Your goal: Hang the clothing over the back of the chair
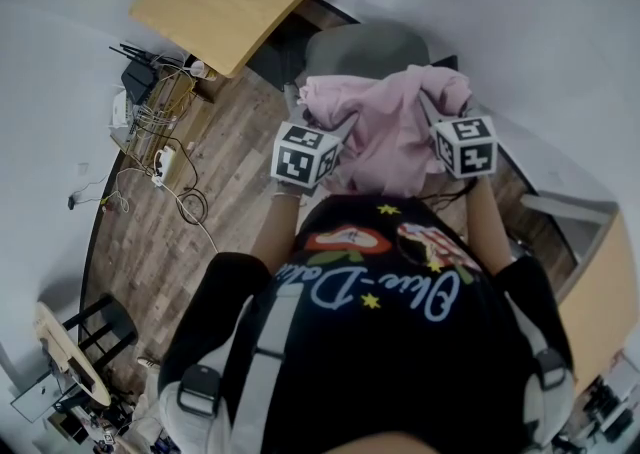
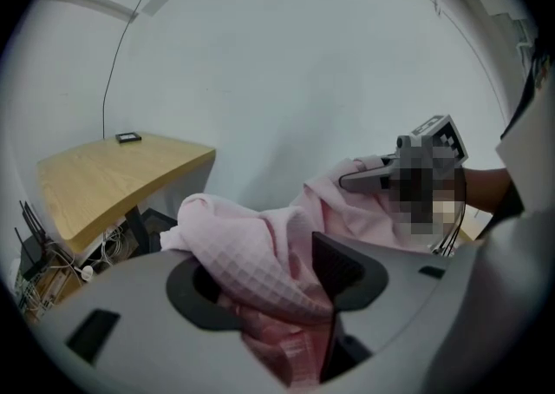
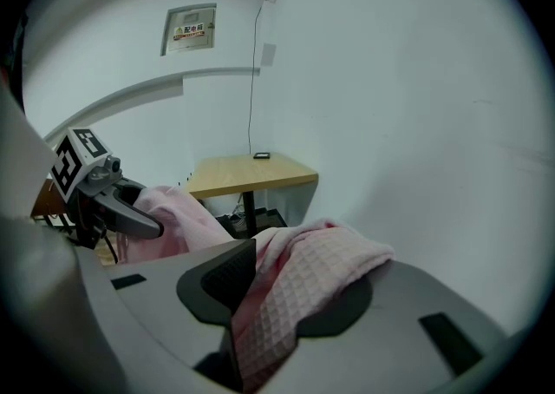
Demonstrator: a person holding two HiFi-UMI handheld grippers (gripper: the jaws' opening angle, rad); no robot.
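Pink garment lying over grey chair back, left gripper and right gripper jaws spread, cloth loose between each pair

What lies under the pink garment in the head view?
A grey chair shows just beyond the pink garment. The garment covers the rest of the chair, so whether it rests on the chair cannot be seen.

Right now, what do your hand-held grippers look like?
The left hand-held gripper and right hand-held gripper have smooth grey bodies with black jaws. Each carries a white cube printed with black square markers. The sleeves are black.
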